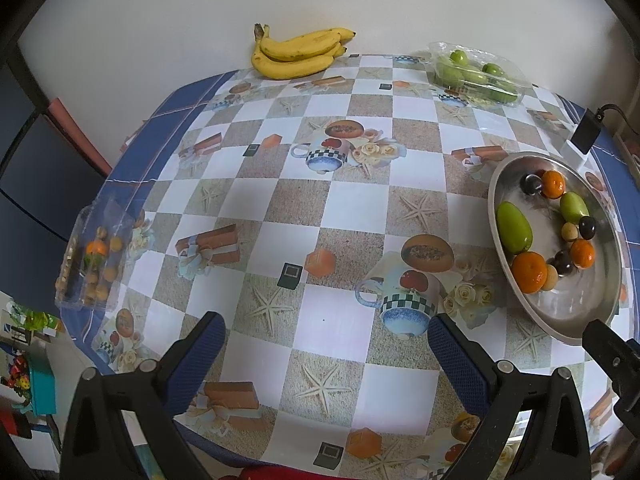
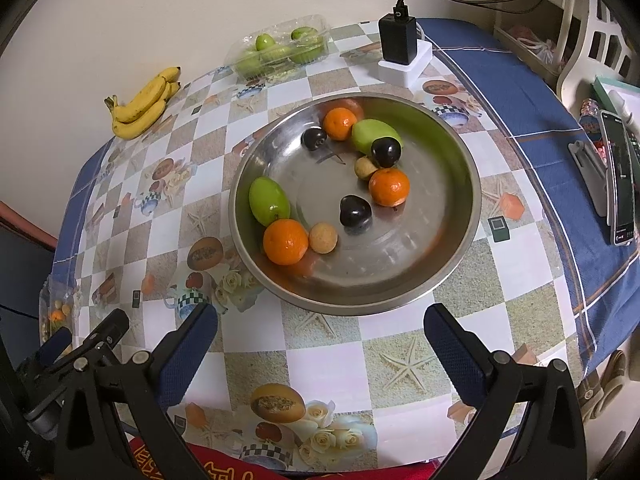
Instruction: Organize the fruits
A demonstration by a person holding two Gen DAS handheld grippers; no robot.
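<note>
A steel bowl (image 2: 440,264) (image 1: 568,320) on the patterned tablecloth holds oranges (image 2: 285,241), green fruits (image 2: 269,201), dark plums (image 2: 355,211) and small tan fruits (image 2: 323,237). A bunch of bananas (image 1: 298,54) (image 2: 142,104) lies at the far edge by the wall. A clear box of green fruits (image 1: 476,74) (image 2: 280,50) sits at the back. Another clear box with small orange and tan fruits (image 1: 94,256) rests at the left edge. My left gripper (image 1: 326,356) hangs open over the cloth, left of the bowl. My right gripper (image 2: 320,344) is open just in front of the bowl, holding nothing.
A black charger on a white block (image 2: 400,50) stands behind the bowl with a cable running up. A phone on a stand (image 2: 618,184) sits at the right on the blue cloth border. A white chair (image 2: 592,40) is beyond the table's right side.
</note>
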